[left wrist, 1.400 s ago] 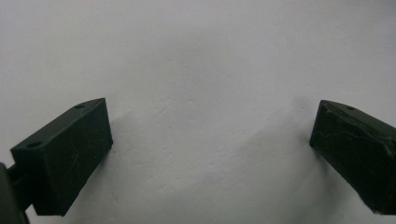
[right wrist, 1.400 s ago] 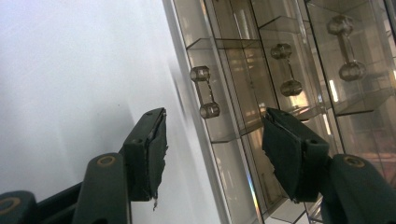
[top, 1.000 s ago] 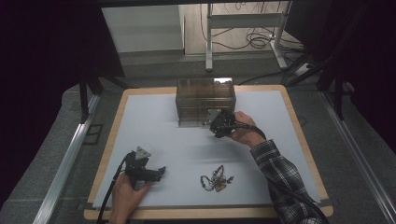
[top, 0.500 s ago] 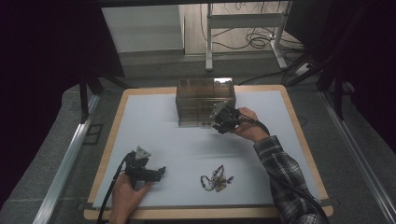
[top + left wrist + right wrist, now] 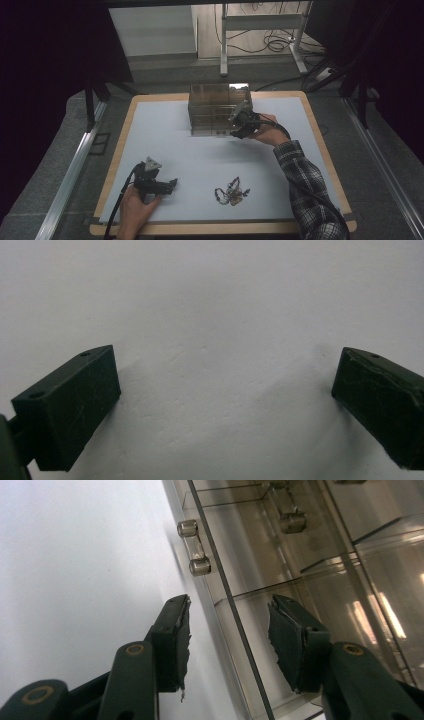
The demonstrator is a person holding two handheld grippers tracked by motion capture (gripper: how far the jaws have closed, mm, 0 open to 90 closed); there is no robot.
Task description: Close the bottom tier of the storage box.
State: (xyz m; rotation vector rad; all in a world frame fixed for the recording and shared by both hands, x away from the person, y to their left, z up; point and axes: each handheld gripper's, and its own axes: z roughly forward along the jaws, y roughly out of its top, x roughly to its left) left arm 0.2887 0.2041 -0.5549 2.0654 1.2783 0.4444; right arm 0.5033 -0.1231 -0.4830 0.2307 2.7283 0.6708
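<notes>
While our right tool (image 5: 227,640), half open and just closing on nothing, faces the clear drawer box (image 5: 215,107), its handle (image 5: 194,547) sits above it, upper middle.

No readable text, label, brand or number anywhere: none on the clear drawer box (image 5: 216,109), none on the mat (image 5: 200,160); perhaps too small to tell.

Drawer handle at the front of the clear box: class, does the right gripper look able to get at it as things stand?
Probably yes. The right gripper sits at the box front, jaws apart and closing, with nothing between them. The handle lies just ahead, unblocked.
</notes>
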